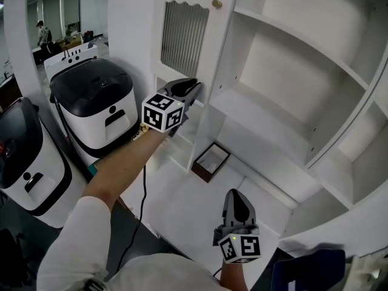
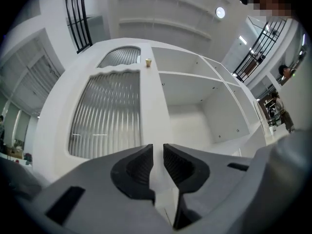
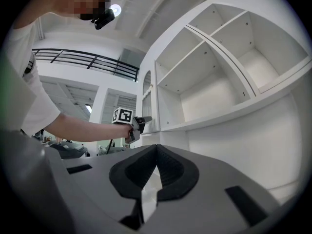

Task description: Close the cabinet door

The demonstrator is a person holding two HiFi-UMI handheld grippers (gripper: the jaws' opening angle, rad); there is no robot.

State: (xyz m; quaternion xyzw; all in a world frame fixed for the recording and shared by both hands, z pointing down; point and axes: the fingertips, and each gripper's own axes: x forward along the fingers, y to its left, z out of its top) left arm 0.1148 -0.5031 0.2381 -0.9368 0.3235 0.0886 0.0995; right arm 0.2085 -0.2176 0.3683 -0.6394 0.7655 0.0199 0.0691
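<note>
White cabinet door (image 1: 209,53) has a grey ribbed panel (image 1: 183,38) and brass-coloured knob (image 1: 216,3).

Plenty of room in the open shelf bays (image 1: 285,59). The cabinet door (image 1: 185,38) stands ajar at the cabinet's left edge, a dark-framed box (image 1: 210,161) sits below it, and black-and-white machines (image 1: 97,102) crowd the floor further left.

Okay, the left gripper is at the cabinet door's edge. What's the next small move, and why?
Probably swing the left gripper toward the open shelves, carrying the cabinet door with it. Its jaws appear closed on the door's lower free edge, and the door stands wide open. The right gripper is shut, empty and well away from the door.
</note>
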